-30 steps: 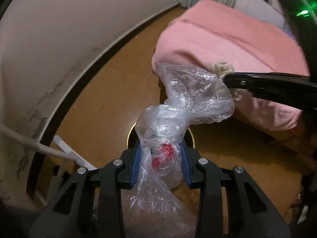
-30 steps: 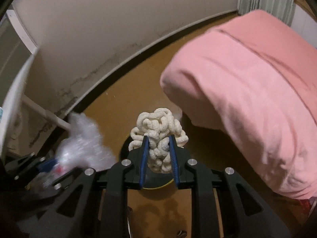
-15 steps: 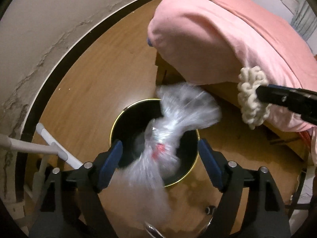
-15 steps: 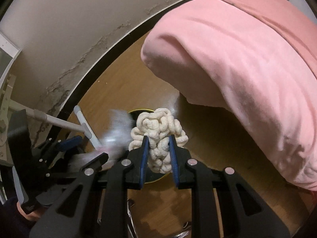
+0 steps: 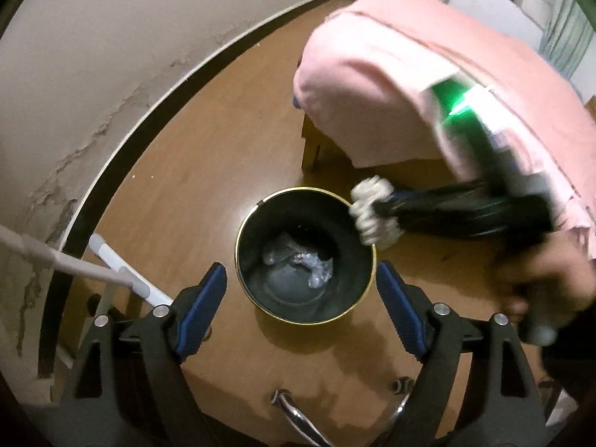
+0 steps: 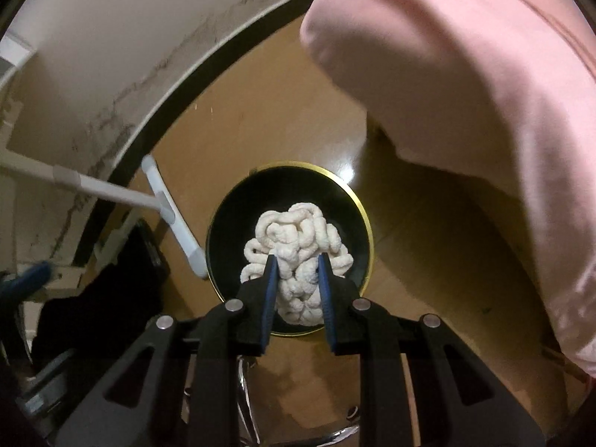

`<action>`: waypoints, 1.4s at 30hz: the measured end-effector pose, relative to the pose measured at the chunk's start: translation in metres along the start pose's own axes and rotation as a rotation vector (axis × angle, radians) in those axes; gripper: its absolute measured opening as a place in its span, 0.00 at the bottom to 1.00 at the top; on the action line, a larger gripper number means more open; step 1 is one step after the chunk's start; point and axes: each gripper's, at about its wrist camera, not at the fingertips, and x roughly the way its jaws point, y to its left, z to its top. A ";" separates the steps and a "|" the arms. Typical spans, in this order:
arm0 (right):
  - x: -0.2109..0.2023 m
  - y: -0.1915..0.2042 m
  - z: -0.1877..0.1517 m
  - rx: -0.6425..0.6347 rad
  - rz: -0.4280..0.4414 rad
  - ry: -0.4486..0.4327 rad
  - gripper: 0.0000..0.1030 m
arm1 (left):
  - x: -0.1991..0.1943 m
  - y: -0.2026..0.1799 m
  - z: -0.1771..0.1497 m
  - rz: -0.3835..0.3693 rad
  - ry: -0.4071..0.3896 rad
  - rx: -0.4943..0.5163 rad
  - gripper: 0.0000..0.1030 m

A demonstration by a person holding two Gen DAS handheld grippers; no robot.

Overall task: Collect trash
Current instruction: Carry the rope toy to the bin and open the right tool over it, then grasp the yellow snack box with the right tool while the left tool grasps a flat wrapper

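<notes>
Left gripper (image 5: pixel 300 300) gapes empty above bin (image 5: pixel 260 206); plastic bag (image 5: pixel 298 262) lies inside. Right gripper (image 6: pixel 297 283) clamps rope wad (image 6: pixel 296 240) at bin's rim. Centre wad over opening before release.

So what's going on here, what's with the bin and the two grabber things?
A person is collecting trash into a black bin on the floor. The left gripper is open and empty above it, and a crumpled plastic bag lies at the bottom. The right gripper is shut on a knotted white rope bundle, held over the bin's opening and not yet dropped.
</notes>
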 end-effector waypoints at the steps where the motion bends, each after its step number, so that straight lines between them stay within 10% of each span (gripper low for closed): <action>1: 0.004 0.001 -0.001 -0.002 0.000 0.009 0.20 | -0.006 0.000 -0.001 -0.001 -0.006 -0.005 0.79; 7: 0.003 0.017 -0.003 -0.034 -0.016 -0.007 0.65 | -0.054 -0.003 -0.001 -0.007 -0.072 -0.008 0.81; 21: -0.155 0.102 0.002 -0.215 -0.064 -0.256 0.72 | -0.222 0.056 -0.054 0.155 -0.307 -0.124 0.89; 28: -0.225 0.266 -0.022 -0.477 0.115 -0.391 0.72 | -0.307 0.176 -0.153 0.386 -0.352 -0.427 0.90; 33: -0.234 0.415 -0.055 -0.687 0.381 -0.322 0.72 | -0.351 0.253 -0.250 0.558 -0.330 -0.687 0.90; 42: -0.210 0.630 -0.101 -0.783 0.552 -0.098 0.74 | -0.368 0.311 -0.336 0.559 -0.354 -0.895 0.90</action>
